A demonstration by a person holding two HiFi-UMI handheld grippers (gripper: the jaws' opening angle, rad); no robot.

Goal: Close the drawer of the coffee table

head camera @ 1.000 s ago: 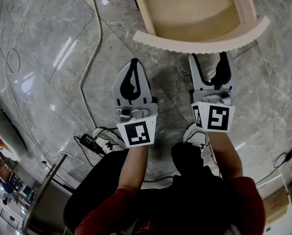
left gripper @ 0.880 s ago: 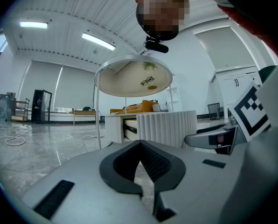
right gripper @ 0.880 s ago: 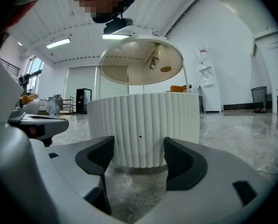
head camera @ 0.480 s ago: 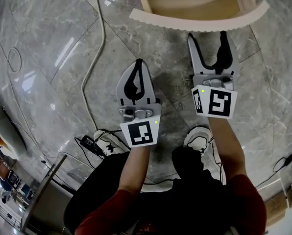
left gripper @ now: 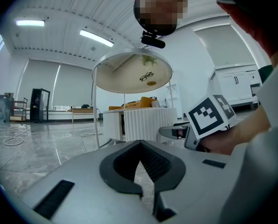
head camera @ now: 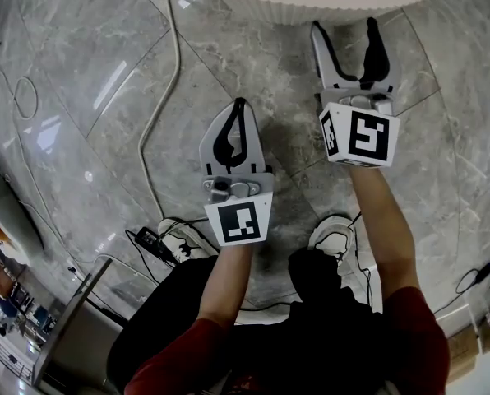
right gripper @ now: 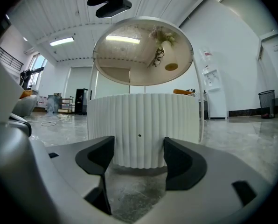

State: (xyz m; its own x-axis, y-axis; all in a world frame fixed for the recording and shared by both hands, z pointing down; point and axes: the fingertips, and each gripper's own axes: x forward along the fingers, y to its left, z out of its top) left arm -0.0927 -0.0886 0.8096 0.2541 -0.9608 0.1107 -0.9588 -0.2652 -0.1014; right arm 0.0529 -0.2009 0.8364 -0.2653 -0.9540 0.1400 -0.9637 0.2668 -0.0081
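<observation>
Right gripper [head camera: 344, 26] now closer to the one ribbed drawer front [head camera: 327, 6] at 12 o'clock, two jaws wide apart and empty, one left gripper [head camera: 239, 105] at 7 o'clock of it, jaw tips together, one cable [head camera: 158, 113] at 10 o'clock.

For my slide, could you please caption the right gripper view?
Open right tongs face the ribbed white coffee table drawer front.

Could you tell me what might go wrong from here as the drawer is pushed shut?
The right tool is open, with its tips right at the curved, ribbed drawer front. Pushing with one tip could make it slide sideways or skew the drawer.
The cable on the floor runs close past the drawer's left corner and might get caught.
The left tool, shut, hangs back and gives no support.
</observation>
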